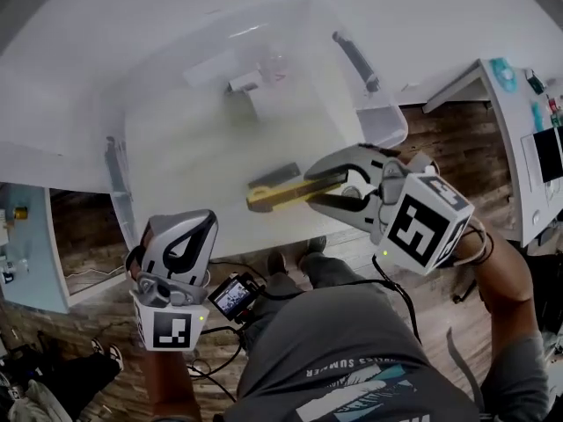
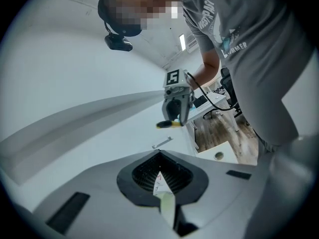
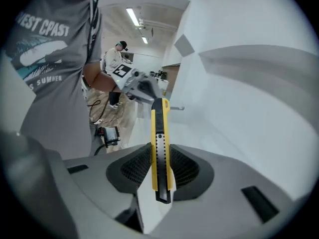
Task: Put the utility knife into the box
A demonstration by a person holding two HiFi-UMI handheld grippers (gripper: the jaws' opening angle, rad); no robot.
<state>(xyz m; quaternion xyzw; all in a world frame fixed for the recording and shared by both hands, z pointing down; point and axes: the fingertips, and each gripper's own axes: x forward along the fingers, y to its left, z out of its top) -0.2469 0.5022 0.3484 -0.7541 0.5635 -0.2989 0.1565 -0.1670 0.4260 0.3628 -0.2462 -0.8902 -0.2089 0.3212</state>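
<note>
Table [image 1: 88, 42]; shirt [image 3: 45, 44] "WEST COAST"; right gripper [image 3: 160, 169] jaws clamp utility knife [image 3: 159, 128]; left gripper [image 2: 160, 180] clenched.

The utility knife [image 3: 160, 148], slim and yellow with a black slider strip down its middle, is pinched by its rear part between the jaws of my right gripper [image 1: 310, 190]. It lies about level, and its free end reaches over the near side of the box [image 1: 193, 156]. The box is a clear, open-topped plastic tub with grey clip handles at two ends, standing on the white bench.
</note>
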